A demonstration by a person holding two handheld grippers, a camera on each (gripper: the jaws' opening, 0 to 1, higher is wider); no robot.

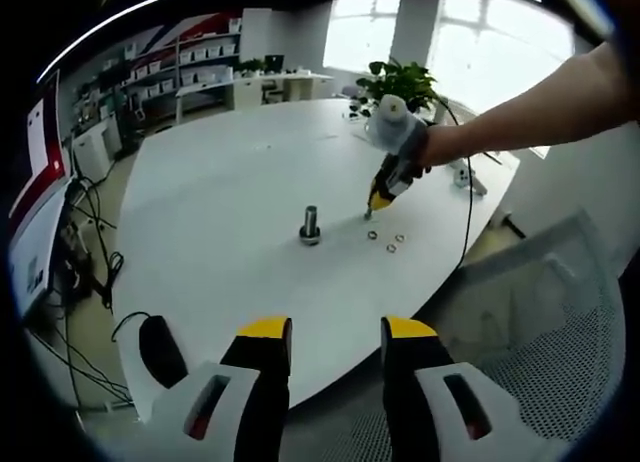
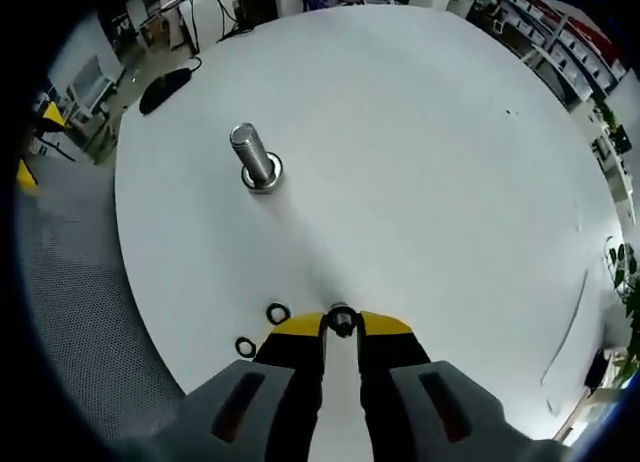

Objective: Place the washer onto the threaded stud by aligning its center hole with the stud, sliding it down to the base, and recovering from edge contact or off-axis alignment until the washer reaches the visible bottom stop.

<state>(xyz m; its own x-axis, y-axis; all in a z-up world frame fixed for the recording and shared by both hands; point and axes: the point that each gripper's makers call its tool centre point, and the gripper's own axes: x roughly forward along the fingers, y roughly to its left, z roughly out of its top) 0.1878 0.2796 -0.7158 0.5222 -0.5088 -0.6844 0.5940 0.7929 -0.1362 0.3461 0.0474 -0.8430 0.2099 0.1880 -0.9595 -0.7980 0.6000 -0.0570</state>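
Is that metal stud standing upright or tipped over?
Upright: the threaded stud stands on its base on the white table, top end up.

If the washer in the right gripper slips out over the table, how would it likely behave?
The washer is a small flat ring pinched at the tips of the right gripper, so the hold is probably slight and easy to lose. It looks like metal: likely stiff and hard to regrip flat on the smooth white table. Dropped on edge, it might roll; the two loose washers lie flat.
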